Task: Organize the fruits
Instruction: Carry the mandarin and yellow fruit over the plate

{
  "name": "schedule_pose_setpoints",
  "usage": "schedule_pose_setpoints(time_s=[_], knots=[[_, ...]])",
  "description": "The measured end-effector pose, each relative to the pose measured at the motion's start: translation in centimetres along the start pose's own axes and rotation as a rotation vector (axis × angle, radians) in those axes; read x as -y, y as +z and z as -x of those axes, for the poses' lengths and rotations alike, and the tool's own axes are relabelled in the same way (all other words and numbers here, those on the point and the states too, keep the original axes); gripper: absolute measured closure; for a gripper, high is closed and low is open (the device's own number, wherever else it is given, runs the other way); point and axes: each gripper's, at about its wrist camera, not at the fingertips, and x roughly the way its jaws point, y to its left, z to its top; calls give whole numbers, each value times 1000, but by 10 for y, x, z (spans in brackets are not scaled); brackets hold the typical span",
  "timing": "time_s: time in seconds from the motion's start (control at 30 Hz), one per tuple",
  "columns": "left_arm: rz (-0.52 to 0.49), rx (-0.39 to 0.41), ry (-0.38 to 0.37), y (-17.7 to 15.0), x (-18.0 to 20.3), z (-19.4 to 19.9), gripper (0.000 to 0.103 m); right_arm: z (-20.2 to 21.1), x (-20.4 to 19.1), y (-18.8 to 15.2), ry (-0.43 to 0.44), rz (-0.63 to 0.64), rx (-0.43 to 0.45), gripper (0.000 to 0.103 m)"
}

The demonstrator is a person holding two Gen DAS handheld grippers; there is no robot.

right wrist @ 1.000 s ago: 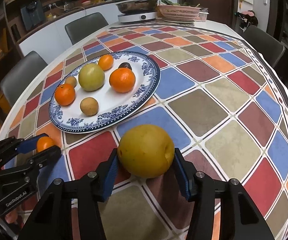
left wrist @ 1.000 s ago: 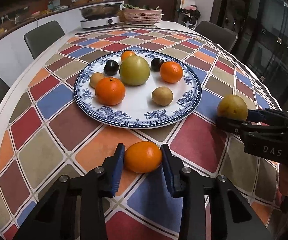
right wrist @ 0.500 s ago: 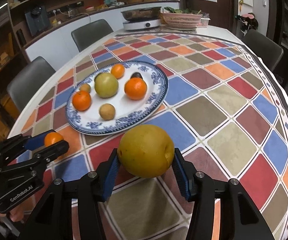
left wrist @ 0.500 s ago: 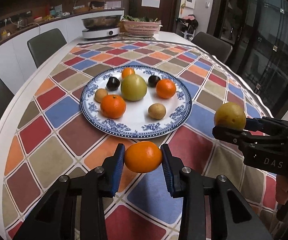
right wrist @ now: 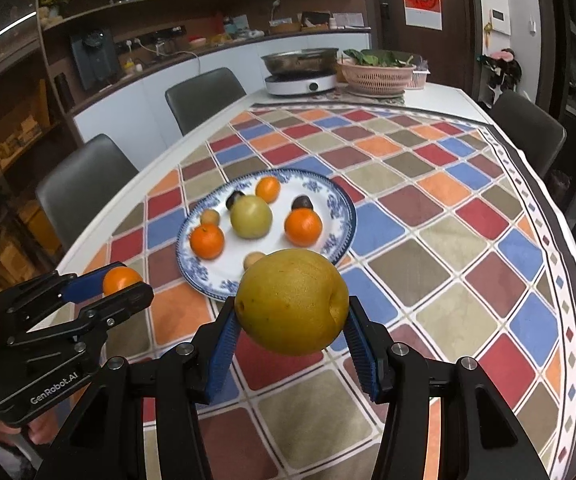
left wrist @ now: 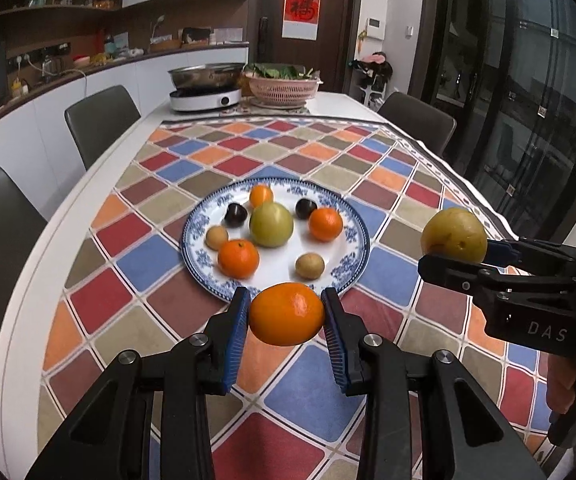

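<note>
Both fruits are in the air above the worktop's near edge, short of the plate (left wrist: 358, 226). The left gripper (left wrist: 286, 318) has its fingers closed on an orange (left wrist: 287, 314); the right gripper (right wrist: 292, 326) clamps a pear (right wrist: 292, 306). This looks like the carry step. Next, each needs a bare patch on the plate's near rim, clear of the fruit already there.

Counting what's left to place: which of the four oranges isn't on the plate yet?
The orange clamped in the left gripper; the other three sit on the plate.
</note>
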Motion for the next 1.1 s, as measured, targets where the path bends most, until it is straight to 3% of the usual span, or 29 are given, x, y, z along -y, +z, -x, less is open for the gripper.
schedule_pose_setpoints(time_s=[0.57, 1.1], knots=[[-72, 66, 13, 43, -12, 5, 67, -1, -10, 40, 19, 25, 39, 51], [-88, 33, -18, 77, -43, -46, 67, -54, -9, 90, 16, 34, 8, 51]])
